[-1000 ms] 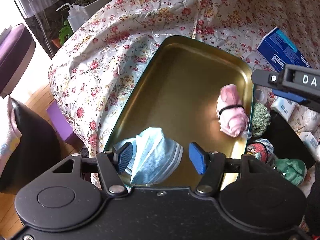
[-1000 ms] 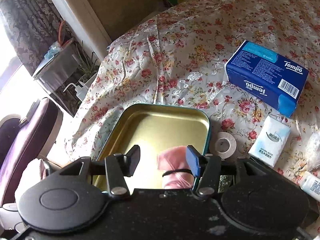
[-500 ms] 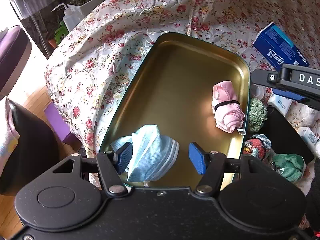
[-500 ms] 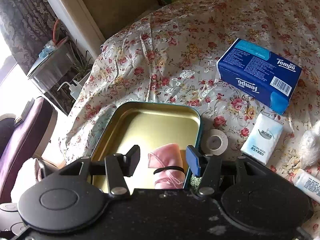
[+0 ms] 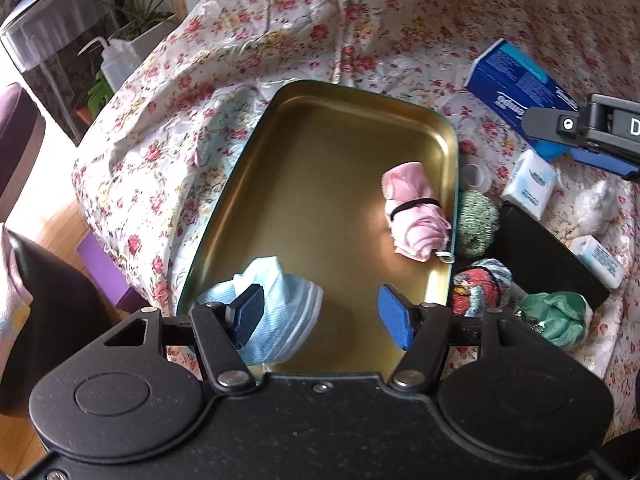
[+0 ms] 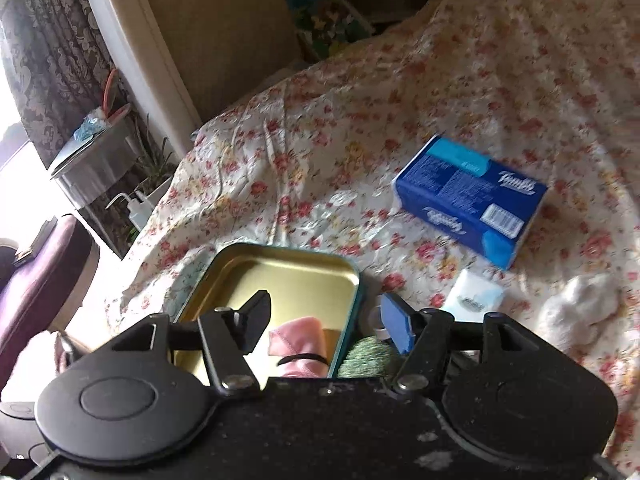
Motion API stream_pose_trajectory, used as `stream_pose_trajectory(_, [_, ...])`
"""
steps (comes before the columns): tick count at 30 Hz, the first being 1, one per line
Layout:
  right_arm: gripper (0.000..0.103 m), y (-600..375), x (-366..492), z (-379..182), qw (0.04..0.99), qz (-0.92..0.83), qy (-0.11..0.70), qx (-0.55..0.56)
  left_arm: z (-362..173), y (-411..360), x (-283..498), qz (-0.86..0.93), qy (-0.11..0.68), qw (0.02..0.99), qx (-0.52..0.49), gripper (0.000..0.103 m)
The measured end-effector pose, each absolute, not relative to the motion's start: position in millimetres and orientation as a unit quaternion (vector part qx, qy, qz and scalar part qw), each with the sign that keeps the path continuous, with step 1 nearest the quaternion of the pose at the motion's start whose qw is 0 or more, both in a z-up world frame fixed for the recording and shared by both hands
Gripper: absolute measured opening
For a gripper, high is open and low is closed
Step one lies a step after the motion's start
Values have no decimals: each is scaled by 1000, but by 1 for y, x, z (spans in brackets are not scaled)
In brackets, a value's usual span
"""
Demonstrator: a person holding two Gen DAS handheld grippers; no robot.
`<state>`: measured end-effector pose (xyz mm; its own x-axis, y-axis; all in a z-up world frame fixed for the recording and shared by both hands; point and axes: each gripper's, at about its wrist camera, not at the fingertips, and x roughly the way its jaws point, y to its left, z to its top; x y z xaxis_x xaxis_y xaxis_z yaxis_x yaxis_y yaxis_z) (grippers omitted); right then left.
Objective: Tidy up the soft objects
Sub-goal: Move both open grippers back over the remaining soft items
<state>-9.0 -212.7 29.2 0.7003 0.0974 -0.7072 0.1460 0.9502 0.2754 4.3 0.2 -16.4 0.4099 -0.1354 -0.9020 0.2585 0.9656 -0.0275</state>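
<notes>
Presently: left tool [image 5: 320, 314] released above gold tray [image 5: 320, 128], blue mask [image 5: 280, 304] dropped near; right tool [image 6: 324, 322] just opening, empty, pink bundle [image 5: 414, 216] deposited for sorting.

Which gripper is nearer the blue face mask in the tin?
Left. The left gripper sits right over the face mask, with one finger against it. The right gripper is at the tin's other side, over the pink cloth roll.
</notes>
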Motion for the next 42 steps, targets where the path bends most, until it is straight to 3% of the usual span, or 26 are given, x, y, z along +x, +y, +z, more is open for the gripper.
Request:
stream_pose_trajectory(5, [72,-220,-27,32,919,-38,367,138,-11,-5,-1,-130,522,841,61,61])
stream_pose_trajectory(22, [76,-286,-84,-10,889,-158,405,148,-10,-31,-14,-177,530,827,65,61])
stream_pose_trajectory(28, [91,-275,-114,-17,893,-170,395,133,-15,-48,-23,-202,538,815,82,61])
stream_pose_trajectory(30, [103,-269,-122,-18,895,-179,387,128,-16,-54,-26,-208,541,811,86,61])
stream_pose_trajectory(33, [103,-259,-138,-13,907,-205,350,119,-17,-60,-30,-219,543,806,94,61])
stream_pose_trajectory(37, [103,-247,-164,-10,926,-277,235,106,-20,-65,-34,-227,545,801,102,61])
stream_pose_trajectory(42, [102,-249,-153,-11,925,-206,303,98,-23,-68,-38,-235,549,794,112,61])
